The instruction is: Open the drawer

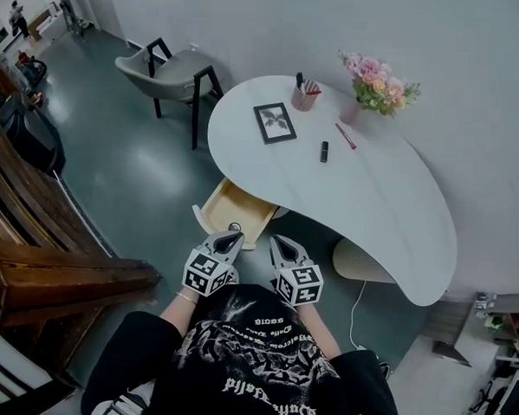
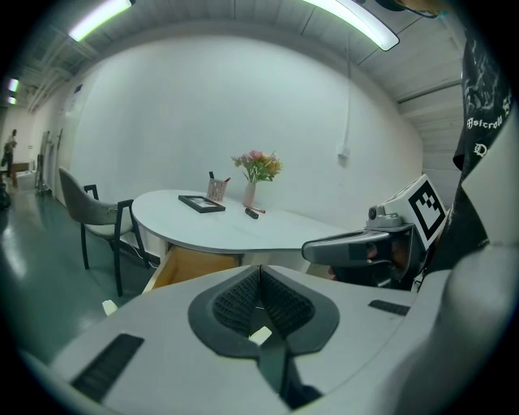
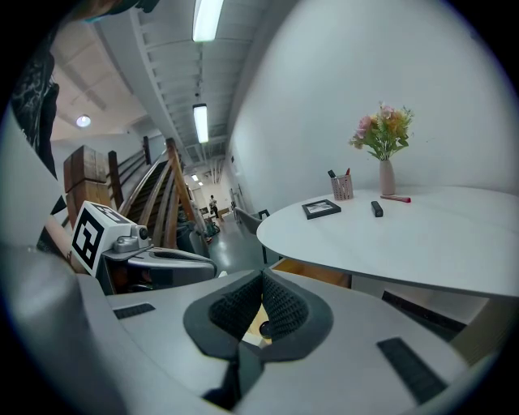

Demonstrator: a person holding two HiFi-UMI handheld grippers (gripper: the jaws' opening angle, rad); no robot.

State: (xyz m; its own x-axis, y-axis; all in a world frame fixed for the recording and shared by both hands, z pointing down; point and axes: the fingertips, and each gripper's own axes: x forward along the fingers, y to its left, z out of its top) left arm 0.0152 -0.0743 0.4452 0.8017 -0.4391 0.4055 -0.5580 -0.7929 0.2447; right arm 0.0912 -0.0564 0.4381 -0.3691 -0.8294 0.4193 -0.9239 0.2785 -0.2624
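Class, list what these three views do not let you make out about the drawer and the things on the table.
Front of the drawer: head view, partly covered by the left gripper.
Inside of the drawer: left gripper view, cut off by that gripper's own body.
Image in the picture frame: too small in every view.
The table base: head view, mostly under the tabletop.

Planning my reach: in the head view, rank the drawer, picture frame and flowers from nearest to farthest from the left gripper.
1. Drawer, just ahead of the left gripper.
2. Picture frame, on the table.
3. Flowers, far back, at right.
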